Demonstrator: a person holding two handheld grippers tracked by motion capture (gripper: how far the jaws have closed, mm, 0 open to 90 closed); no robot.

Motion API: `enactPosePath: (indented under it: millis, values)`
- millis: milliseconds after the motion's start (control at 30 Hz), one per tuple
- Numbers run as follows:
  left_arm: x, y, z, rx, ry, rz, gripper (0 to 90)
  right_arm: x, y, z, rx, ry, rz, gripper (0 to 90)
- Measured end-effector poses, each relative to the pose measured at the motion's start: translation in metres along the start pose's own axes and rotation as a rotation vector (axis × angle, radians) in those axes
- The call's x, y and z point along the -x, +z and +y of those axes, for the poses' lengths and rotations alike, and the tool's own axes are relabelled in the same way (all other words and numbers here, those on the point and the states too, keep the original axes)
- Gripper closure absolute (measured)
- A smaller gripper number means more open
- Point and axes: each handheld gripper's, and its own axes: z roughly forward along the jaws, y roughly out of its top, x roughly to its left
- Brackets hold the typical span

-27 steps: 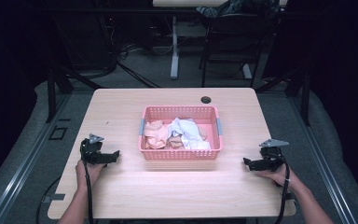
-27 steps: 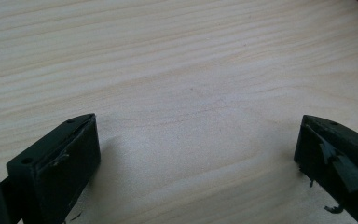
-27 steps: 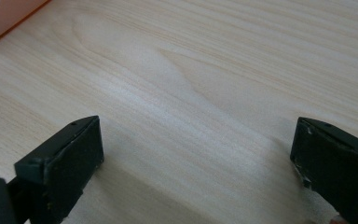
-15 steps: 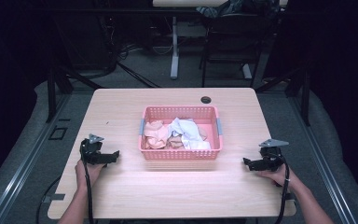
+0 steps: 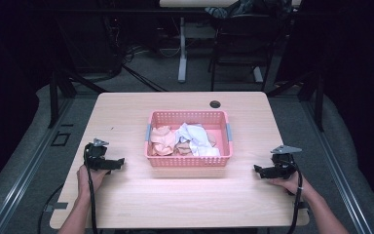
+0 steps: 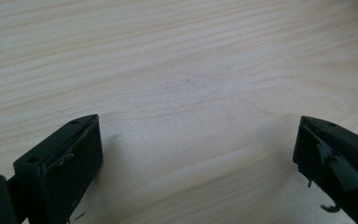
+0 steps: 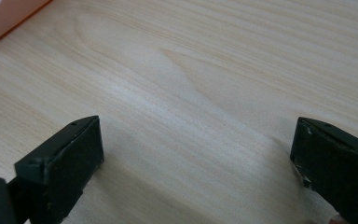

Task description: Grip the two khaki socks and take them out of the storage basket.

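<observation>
Nothing of the work looks begun, judging from how things lie. The pink basket (image 5: 189, 161) stands in the middle of the table (image 5: 175, 204), and all the cloth is inside it: a peach-coloured piece (image 5: 161, 141) bunched at the left, a white piece (image 5: 195, 139) heaped toward the middle and right, and what may be another pale brownish scrap between them, too small to tell apart clearly. No cloth lies on the table outside the basket. The left gripper (image 5: 118, 163) rests low at the table, near the basket's left front corner but apart from it, its jaws pointing toward the basket; in the left gripper view its jaws stand wide apart over bare wood with nothing between them. The right gripper (image 5: 258, 169) sits off the basket's right front corner, somewhat farther from it, and the right gripper view shows the same: jaws spread wide, holding nothing, bare table between them and a corner of the basket at the top left edge. So the whole job seems to lie ahead: a gripper has to go to the basket, close on a piece of cloth and lift it out. Neither gripper touches the basket or the cloth yet.
</observation>
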Motion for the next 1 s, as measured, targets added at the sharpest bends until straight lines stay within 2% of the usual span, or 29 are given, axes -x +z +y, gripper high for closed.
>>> enactPosePath:
  millis: [200, 367, 500, 700, 733, 900, 933, 1000]
  values:
    - [-0.004, -0.020, 0.015, 0.040, -0.071, -0.081, 1.2, 0.000, 0.000, 0.000, 0.001, 0.000, -0.007, 1.7]
    - [-0.001, -0.037, 0.027, 0.048, -0.088, -0.118, 1.6, 0.000, 0.000, 0.000, 0.001, 0.001, -0.008, 1.7]
    - [0.008, -0.048, 0.037, 0.048, -0.049, -0.140, 2.6, -0.001, 0.000, 0.000, 0.002, 0.002, -0.009, 1.7]
    - [0.030, -0.065, 0.061, 0.022, 0.016, -0.168, 0.7, -0.001, 0.000, -0.001, 0.003, 0.001, -0.010, 1.7]
    - [0.030, -0.065, 0.061, 0.022, 0.016, -0.168, 0.2, -0.001, 0.000, -0.001, 0.003, 0.001, -0.010, 1.7]
    - [0.050, -0.070, 0.084, 0.011, 0.085, -0.189, 0.3, -0.001, 0.000, -0.001, 0.003, 0.002, -0.012, 1.7]
    - [0.050, -0.070, 0.084, 0.011, 0.085, -0.189, 0.4, -0.001, 0.000, -0.001, 0.004, 0.002, -0.011, 1.7]
    - [0.062, -0.069, 0.096, 0.000, 0.114, -0.201, 0.2, -0.001, 0.000, -0.001, 0.004, 0.002, -0.011, 1.7]
